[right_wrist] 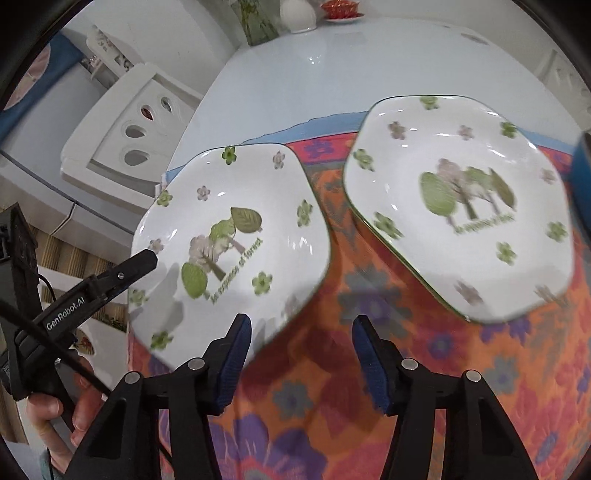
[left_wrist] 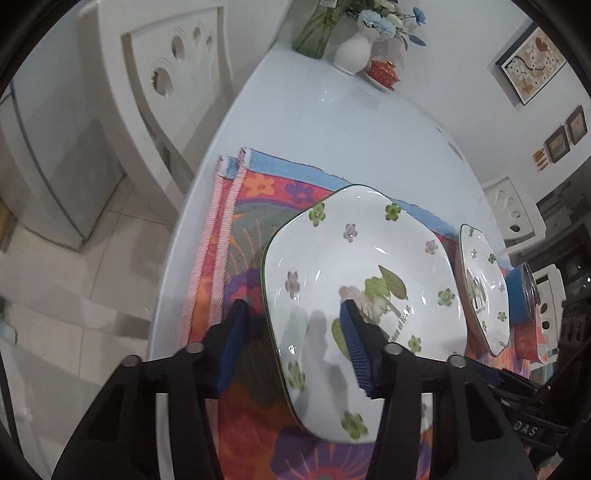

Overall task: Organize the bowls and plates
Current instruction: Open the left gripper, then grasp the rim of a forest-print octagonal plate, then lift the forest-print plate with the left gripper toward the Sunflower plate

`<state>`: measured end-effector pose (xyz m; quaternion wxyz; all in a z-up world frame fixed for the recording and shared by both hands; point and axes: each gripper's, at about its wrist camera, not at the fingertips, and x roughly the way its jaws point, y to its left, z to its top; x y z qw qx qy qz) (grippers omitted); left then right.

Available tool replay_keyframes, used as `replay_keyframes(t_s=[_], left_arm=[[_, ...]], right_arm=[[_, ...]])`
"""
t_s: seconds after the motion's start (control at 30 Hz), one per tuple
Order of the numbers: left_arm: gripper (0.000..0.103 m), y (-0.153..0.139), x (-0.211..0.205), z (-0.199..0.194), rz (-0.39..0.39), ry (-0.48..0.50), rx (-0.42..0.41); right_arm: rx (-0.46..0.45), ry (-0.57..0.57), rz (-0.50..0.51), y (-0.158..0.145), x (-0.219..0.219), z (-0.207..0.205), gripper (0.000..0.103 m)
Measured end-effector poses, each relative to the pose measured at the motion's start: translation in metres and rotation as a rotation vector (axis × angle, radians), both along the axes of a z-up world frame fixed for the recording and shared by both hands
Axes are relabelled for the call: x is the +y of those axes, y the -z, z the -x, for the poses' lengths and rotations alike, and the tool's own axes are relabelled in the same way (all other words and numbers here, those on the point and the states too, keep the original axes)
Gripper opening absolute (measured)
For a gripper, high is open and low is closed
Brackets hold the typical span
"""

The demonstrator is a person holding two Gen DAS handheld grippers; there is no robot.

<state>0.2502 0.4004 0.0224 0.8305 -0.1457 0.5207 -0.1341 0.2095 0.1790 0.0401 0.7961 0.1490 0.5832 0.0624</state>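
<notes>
White glossy counter (left_wrist: pixel 332 122) carries a bright floral cloth (left_wrist: pixel 251 192), with both plates on the cloth. The left plate (left_wrist: pixel 354 258) is white and roughly six-sided, with a thin green rim, small green and pink flowers and a tree print with lettering in the middle. The right plate (left_wrist: pixel 480 280) has the same pattern and sits just beside it, a strip of cloth showing between them in the right wrist view.

The left claw (left_wrist: pixel 293 308) straddles the left plate's near-left rim: one blue-padded finger is over the cloth outside the plate, the other over the plate's inside. The gap is partly open and the pads do not appear to press the rim, so nothing is gripped. In the right wrist view one black finger of this claw ends at that rim, and a hand (right_wrist: pixel 55 413) wraps its handle.

The right claw (right_wrist: pixel 302 323) is partly open and empty, over the cloth between the two plates. Its left finger overlaps the left plate's near edge; contact cannot be told because of blur.

A blue container (left_wrist: pixel 517 295) stands just past the right plate. At the far end of the counter are a white vase (left_wrist: pixel 352 51) with blue and white flowers, a glass vase (left_wrist: pixel 314 33) with green stems, and a red lidded cup (left_wrist: pixel 384 72) on a saucer. A white chair (left_wrist: pixel 166 92) with oval cutouts stands beside the counter, and framed pictures (left_wrist: pixel 532 62) hang on the wall.
</notes>
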Motion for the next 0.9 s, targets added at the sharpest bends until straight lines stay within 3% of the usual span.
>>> replay_keyframes(t_s=[0.17, 0.47, 0.67, 0.8, 0.9], left_arm=[[0.032, 0.007, -0.003, -0.012, 0.018, 0.053, -0.021], [0.032, 0.014, 0.003, -0.032, 0.103, 0.073, -0.045], [0.032, 0.004, -0.006, -0.016, 0.017, 0.119, -0.12], [0.028, -0.009, -0.006, 0.005, 0.031, 0.155, -0.148], [0.028, -0.015, -0.014, 0.022, -0.05, 0.185, -0.179]], right_arm=[[-0.021, -0.032, 0.005, 0.008, 0.006, -0.014, 0.044], [-0.083, -0.09, 0.073, 0.009, 0.015, -0.025, 0.04], [-0.136, -0.177, 0.104, -0.001, 0.015, -0.018, 0.038], [-0.162, -0.241, 0.107, -0.011, 0.018, -0.007, 0.034], [-0.177, -0.263, 0.111, -0.01, 0.014, 0.001, 0.033]])
